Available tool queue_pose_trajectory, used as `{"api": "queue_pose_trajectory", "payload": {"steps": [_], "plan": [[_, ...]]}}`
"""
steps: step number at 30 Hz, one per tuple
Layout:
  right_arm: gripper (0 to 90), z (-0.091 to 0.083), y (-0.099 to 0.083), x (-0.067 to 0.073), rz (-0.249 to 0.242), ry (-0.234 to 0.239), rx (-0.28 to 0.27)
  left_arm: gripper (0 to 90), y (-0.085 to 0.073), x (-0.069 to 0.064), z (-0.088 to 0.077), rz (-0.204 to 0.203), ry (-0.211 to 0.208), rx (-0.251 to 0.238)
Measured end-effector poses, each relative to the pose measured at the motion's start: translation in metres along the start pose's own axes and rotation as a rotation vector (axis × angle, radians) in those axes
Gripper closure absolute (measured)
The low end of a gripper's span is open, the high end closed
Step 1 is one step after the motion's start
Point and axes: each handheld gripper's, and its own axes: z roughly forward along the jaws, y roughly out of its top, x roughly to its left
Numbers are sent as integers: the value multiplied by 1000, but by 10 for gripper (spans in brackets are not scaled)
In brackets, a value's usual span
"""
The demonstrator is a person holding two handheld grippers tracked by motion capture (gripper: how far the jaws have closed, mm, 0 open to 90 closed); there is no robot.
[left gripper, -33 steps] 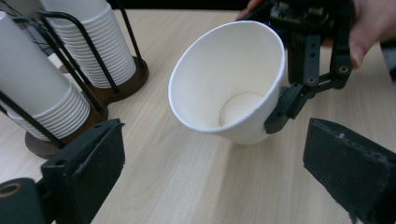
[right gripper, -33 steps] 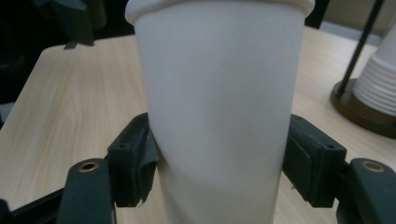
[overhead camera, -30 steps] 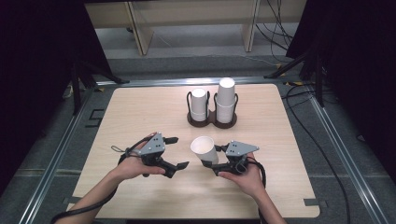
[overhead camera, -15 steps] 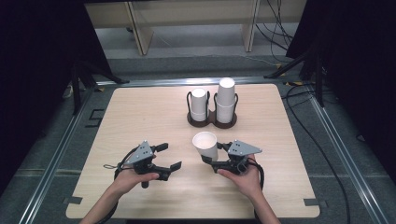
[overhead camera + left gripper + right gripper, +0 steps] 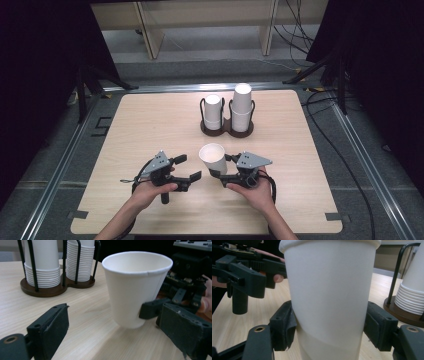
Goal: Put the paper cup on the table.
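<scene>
Colours: white cup, black tongs, pale wood bench.
Paper cup (image 5: 213, 158) plain white, no print. Stacked cups (image 5: 241, 107) white too, in a dark brown holder (image 5: 226, 129) with black wire hoops. Right tongs (image 5: 332, 332) and left tongs (image 5: 120, 335) matte black, grey top plates. Bench (image 5: 150, 125) light wood grain.

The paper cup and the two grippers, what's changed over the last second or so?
The left gripper has drawn back from the paper cup toward the person, and its jaws have just been closing a little with nothing between them. The right gripper keeps its grip on the cup, which has hardly moved. The cup holder with its two stacks stayed at the back of the table.
</scene>
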Motion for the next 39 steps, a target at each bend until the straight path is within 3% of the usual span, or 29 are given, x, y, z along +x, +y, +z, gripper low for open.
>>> {"api": "queue_pose_trajectory", "payload": {"steps": [1,3,4,5,6,8,9,10,11,13,14,16,17,18,20,22,23,29,32,34,35,37,39], "plan": [[321,0,0,0,-12,-1,7,84,2,-1,3,-13,-14,-2],[322,-2,-1,3,32,-7,25,82,5,-6,7,-41,-36,0],[322,-3,-1,4,56,2,23,80,7,-7,10,-36,-49,4],[322,-4,0,4,48,-9,22,77,8,-7,10,-35,-46,9],[321,-5,1,2,8,-26,0,76,9,-7,12,-42,-48,3],[322,-7,2,5,26,-24,8,77,12,-6,15,-37,-40,19],[321,-6,3,6,25,-29,-11,77,12,-7,17,-43,-55,4],[322,-8,3,9,50,-26,10,77,13,-8,19,-56,-66,-9],[321,-7,4,7,6,-45,-7,77,15,-10,20,-47,-54,6],[321,-5,4,7,-7,-40,-19,74,17,-12,23,-61,-79,-16],[321,-7,5,9,29,-32,9,74,18,-13,23,-45,-65,0],[322,-5,5,9,54,-28,4,74,19,-13,26,-44,-74,-3],[321,-5,6,9,49,-40,12,74,19,-13,28,-45,-74,4],[321,-3,5,7,23,-31,-15,74,19,-13,30,-42,-79,7],[321,-3,3,9,58,-39,15,74,20,-13,32,-40,-81,17],[321,-2,1,6,9,-45,4,75,21,-14,36,-56,-97,16],[321,-1,0,8,44,-16,11,75,21,-14,39,-54,-102,15],[320,-1,0,8,37,-46,18,90,24,-18,45,-25,-96,14],[318,1,0,7,18,-39,-6,149,24,-19,47,-34,-108,7],[316,1,0,8,23,-34,-2,165,24,-19,47,-24,-108,9],[313,0,-1,9,70,-11,25,169,24,-19,47,-21,-107,10],[308,1,-1,9,76,-7,27,185,23,-19,47,-6,-99,7],[300,2,-1,6,25,-26,9,196,23,-20,47,17,-91,8]]}}
